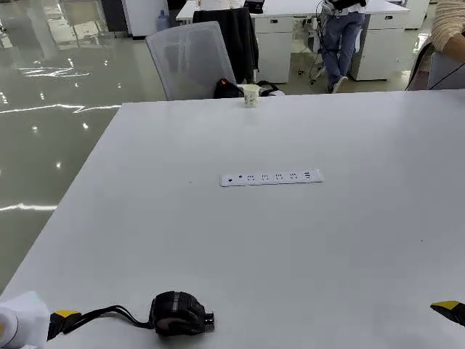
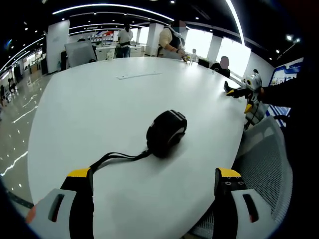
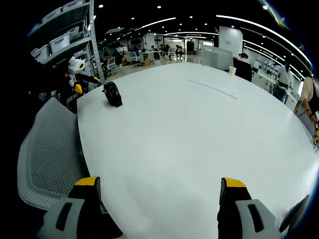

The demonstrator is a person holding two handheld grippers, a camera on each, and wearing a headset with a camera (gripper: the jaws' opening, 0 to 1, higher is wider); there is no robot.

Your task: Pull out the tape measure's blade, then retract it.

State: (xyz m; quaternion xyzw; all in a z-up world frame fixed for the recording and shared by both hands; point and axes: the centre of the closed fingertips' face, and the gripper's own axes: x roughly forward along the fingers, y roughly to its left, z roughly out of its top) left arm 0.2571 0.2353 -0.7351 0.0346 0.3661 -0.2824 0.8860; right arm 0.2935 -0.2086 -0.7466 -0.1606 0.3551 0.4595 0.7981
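My left gripper [image 2: 154, 174] hovers at the near edge of the white table [image 1: 290, 247], its yellow-tipped jaws spread wide and holding nothing. The black tape measure [image 2: 166, 132] sits on the tabletop just ahead of them. In the head view the tape measure [image 1: 180, 314] lies near the table's front left corner. Its black wrist strap [image 1: 109, 314] trails left to the yellow tip of my left gripper [image 1: 64, 317], and I cannot tell whether the two touch. No length of blade is drawn out. My right gripper [image 3: 159, 181] is also wide open and empty, well apart from the tape measure [image 3: 112, 93], and its tip shows at the head view's lower right corner [image 1: 447, 309]. A white power strip [image 1: 271, 177] lies flat at mid-table. A paper cup [image 1: 251, 95] stands at the far edge, in front of a grey mesh chair [image 1: 190, 59].
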